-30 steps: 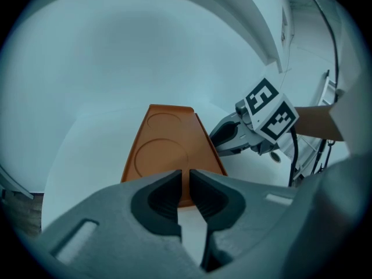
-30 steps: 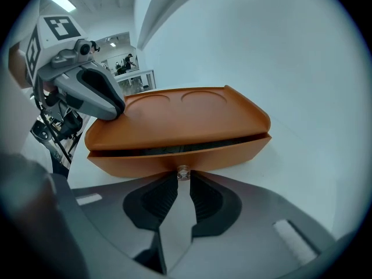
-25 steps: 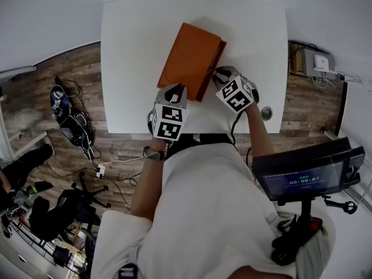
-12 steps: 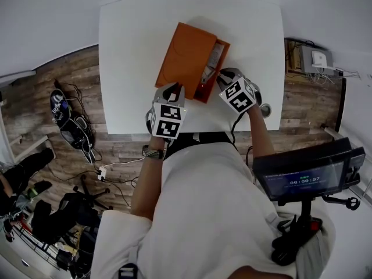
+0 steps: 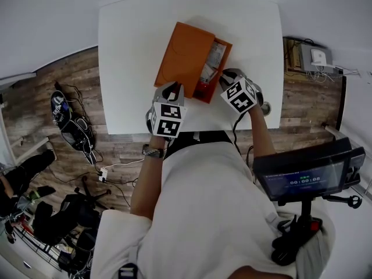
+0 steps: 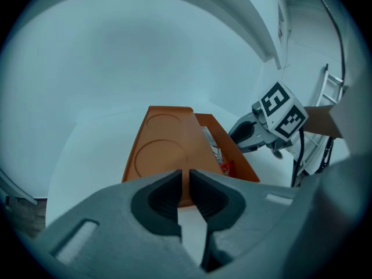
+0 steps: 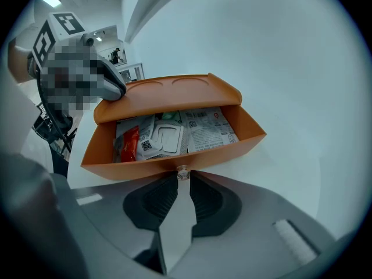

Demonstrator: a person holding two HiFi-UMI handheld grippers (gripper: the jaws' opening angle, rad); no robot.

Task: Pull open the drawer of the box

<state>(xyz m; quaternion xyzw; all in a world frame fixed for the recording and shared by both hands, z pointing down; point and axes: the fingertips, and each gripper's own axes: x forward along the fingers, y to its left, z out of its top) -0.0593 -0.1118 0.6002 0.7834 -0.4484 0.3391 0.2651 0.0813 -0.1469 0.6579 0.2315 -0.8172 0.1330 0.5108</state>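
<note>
An orange box (image 5: 183, 60) lies on the white table (image 5: 128, 51). Its drawer (image 5: 214, 65) stands pulled out to the right. Inside the drawer (image 7: 145, 163) lie white paper packets (image 7: 203, 127) and a red sachet (image 7: 129, 144). My right gripper (image 7: 183, 177) is shut on the small clear knob (image 7: 183, 171) on the drawer's front wall. My left gripper (image 6: 189, 176) is shut with nothing between its jaws. Its tip rests on the near end of the box top (image 6: 168, 150). The head view has the left gripper (image 5: 173, 87) at the box's near corner and the right gripper (image 5: 225, 75) beside the drawer.
A round grommet (image 5: 266, 108) sits in the table near its front right corner. A screen on a stand (image 5: 305, 176) is at my right. Bags and cables (image 5: 70, 127) lie on the wooden floor to the left. A white wall lies beyond the table.
The drawer has slid out of the box to the right, showing its contents. My right gripper moved right with the knob. The left gripper stayed on the box.
</note>
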